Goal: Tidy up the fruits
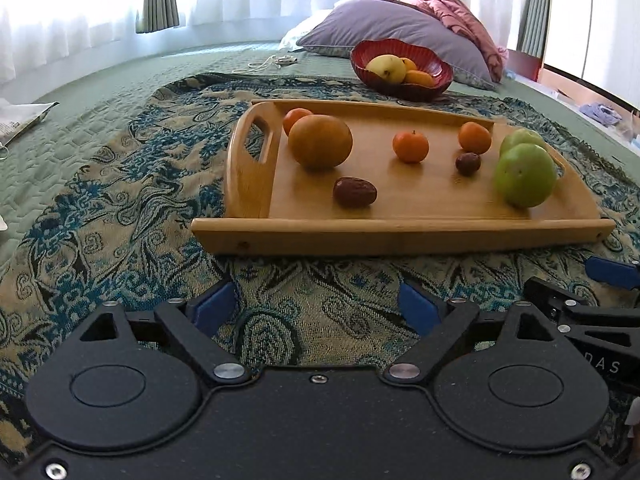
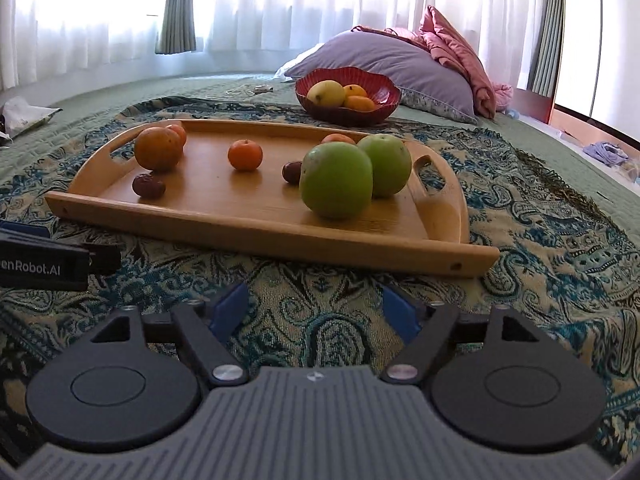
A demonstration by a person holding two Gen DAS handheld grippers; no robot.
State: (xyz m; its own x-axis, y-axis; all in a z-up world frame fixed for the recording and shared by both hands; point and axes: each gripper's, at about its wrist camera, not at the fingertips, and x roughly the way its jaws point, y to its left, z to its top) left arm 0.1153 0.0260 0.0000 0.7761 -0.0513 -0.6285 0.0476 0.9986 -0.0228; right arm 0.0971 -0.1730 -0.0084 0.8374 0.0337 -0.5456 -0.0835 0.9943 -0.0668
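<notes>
A wooden tray point(image 1: 400, 232) point(image 2: 260, 236) lies on the patterned blanket. On it are a large brown-orange fruit point(image 1: 320, 142) point(image 2: 158, 149), several small oranges point(image 1: 410, 146) point(image 2: 245, 155), two dark red dates point(image 1: 355, 191) point(image 2: 148, 185) and two green apples point(image 1: 525, 175) point(image 2: 336, 179). A red bowl point(image 1: 400, 65) point(image 2: 347, 94) behind the tray holds a yellow fruit and oranges. My left gripper point(image 1: 316, 308) is open and empty, low over the blanket in front of the tray. My right gripper point(image 2: 316, 308) is open and empty beside it.
A patterned blue and beige blanket point(image 1: 120, 208) point(image 2: 560, 240) covers a green bedspread. A purple pillow point(image 1: 384, 28) and pink bedding point(image 2: 456, 48) lie behind the bowl. A white cable point(image 1: 268, 63) lies on the bed. A packet point(image 1: 20, 120) lies at far left.
</notes>
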